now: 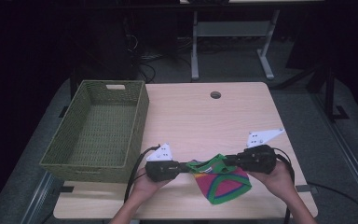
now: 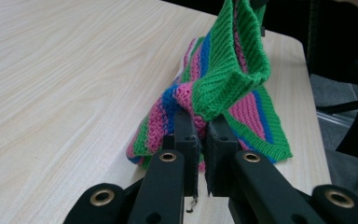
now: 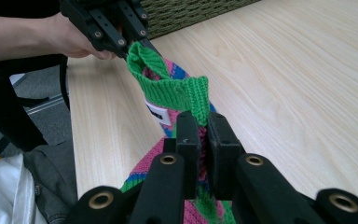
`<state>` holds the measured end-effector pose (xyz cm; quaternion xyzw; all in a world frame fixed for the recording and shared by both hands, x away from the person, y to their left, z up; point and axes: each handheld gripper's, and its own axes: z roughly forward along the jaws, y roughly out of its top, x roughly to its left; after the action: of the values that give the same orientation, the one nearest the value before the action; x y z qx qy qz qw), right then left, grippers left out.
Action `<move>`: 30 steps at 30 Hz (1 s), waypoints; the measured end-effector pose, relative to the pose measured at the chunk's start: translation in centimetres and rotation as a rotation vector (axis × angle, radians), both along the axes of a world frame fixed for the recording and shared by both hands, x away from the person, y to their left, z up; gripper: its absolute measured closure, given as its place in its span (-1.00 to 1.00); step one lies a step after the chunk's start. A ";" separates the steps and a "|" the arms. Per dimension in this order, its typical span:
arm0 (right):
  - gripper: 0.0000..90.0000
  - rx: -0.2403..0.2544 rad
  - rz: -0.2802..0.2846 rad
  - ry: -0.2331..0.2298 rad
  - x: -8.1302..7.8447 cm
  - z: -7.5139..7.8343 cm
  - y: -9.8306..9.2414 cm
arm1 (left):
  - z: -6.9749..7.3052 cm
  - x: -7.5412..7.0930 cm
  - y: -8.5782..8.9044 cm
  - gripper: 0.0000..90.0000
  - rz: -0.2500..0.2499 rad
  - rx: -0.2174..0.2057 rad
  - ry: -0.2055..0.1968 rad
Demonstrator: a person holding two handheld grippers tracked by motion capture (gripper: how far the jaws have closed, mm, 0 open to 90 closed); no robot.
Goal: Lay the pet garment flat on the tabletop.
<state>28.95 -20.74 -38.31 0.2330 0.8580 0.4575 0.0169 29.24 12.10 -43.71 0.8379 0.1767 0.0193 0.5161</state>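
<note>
both claws are clamped on the knitted striped cloth (image 1: 221, 179): the left claw (image 2: 204, 128) pinches its green band at one end, the right claw (image 3: 204, 126) the other. the cloth hangs between them at the desk's (image 1: 200, 116) near edge, partly resting there. gripping looks done; carrying it to the green basket (image 1: 100, 130), well apart, likely remains.

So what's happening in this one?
A person at a light wooden table holds a two-jaw gripper in each hand, and both are clamped on a knitted hat striped in green, pink and blue. The left gripper and the right gripper each pinch the green ribbed band on opposite sides, holding the opening up while the body of the hat lies on the table near the front edge. A green woven basket sits at the left of the table.
</note>
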 end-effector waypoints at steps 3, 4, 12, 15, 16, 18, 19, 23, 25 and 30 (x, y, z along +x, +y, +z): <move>0.88 -0.003 -0.003 0.002 0.0 0.0 -0.1 | 0.4 0.1 0.1 0.89 -0.011 0.006 -0.005; 0.88 -0.003 -0.003 0.002 0.0 0.0 -0.1 | 0.6 0.1 0.1 0.89 -0.010 -0.001 -0.003; 0.88 -0.010 0.000 -0.004 -0.4 0.2 -0.1 | 2.0 0.4 0.4 0.89 -0.011 0.004 -0.012; 0.88 -0.023 0.006 -0.013 -0.8 0.5 0.1 | 2.3 0.4 0.5 0.89 -0.013 0.001 -0.009; 0.88 -0.024 0.009 -0.016 -1.0 0.6 0.1 | 2.4 0.4 0.5 0.89 -0.015 0.000 -0.006; 0.88 -0.027 0.010 -0.020 -1.2 0.7 0.2 | 2.5 0.4 0.6 0.89 -0.019 0.003 -0.007; 0.88 -0.028 0.014 -0.023 -1.3 0.8 0.2 | 2.6 0.5 0.6 0.89 -0.021 0.003 -0.007; 0.88 -0.027 0.019 -0.021 -1.6 0.9 0.4 | 2.8 0.5 0.9 0.89 -0.025 -0.014 0.011; 0.88 -0.028 0.020 -0.022 -1.8 1.0 0.5 | 2.9 0.5 1.0 0.89 -0.027 -0.008 0.015; 0.88 -0.017 0.033 -0.027 -2.2 1.3 0.7 | 3.4 0.6 1.4 0.89 -0.052 -0.023 0.031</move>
<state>26.77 -20.08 -36.99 0.2127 0.8652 0.4534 0.0228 29.86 13.49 -40.31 0.8364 0.1628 -0.0091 0.5233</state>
